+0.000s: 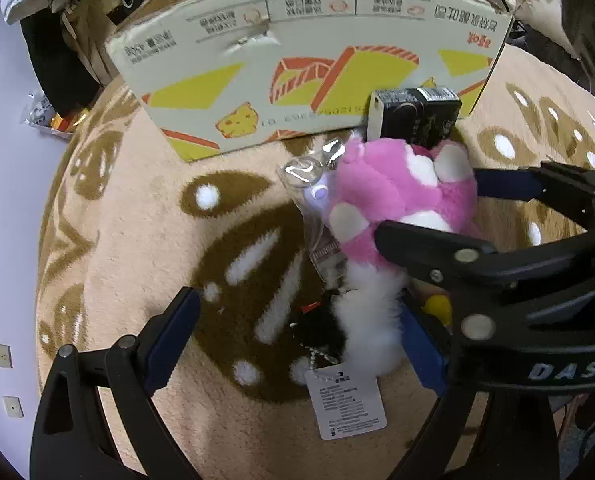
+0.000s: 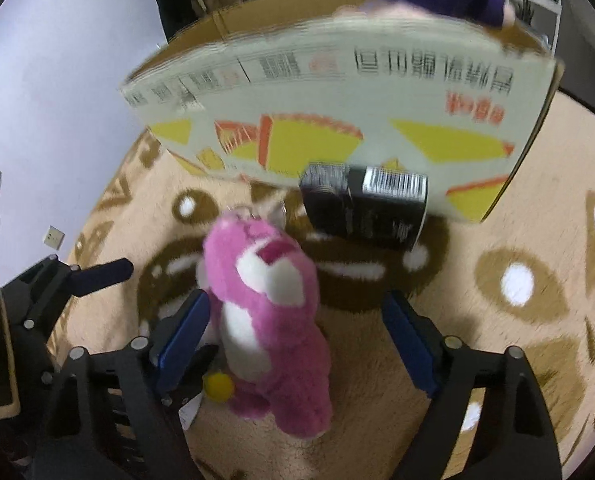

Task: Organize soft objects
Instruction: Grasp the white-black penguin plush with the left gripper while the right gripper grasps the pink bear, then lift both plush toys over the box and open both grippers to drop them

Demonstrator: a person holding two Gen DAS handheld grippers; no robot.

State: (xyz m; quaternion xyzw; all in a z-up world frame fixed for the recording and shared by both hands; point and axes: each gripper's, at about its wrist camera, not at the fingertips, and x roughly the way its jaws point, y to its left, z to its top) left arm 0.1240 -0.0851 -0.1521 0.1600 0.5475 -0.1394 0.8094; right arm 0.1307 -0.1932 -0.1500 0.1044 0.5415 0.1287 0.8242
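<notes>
Left tongs: your left tongs stand wide, blue pads well apart, pointing steeply down at the rug; nothing is pressed between them.
White fluffy toy: it lies on the rug between your left pads, close to the right-hand one; whether it touches that pad you cannot tell.
Paper tag: a white printed tag on a bead chain lies flat on the rug just below the white fluff.
Right tongs: your right tongs are spread around the pink bear; the left blue pad sits against the bear's side, the right pad stands clear of it, so the bear is not gripped.
Pink bear: this plush with white belly and muzzle lies on the rug between your right pads, head toward the cardboard box; in the left wrist view it sits just above the white fluff, with the right tongs' black arms across it.
Yellow ball: a small yellow piece shows just beside the bear's lower left.
Clear wrapper: crinkled plastic lies next to the bear's left side.
Black carton: a small dark box with a barcode rests against the cardboard box, beyond the bear's head.
Cardboard box: large, open-topped, printed yellow and orange, standing on the rug behind everything.
Rug: beige pile with brown and white shapes, carrying all of this.
</notes>
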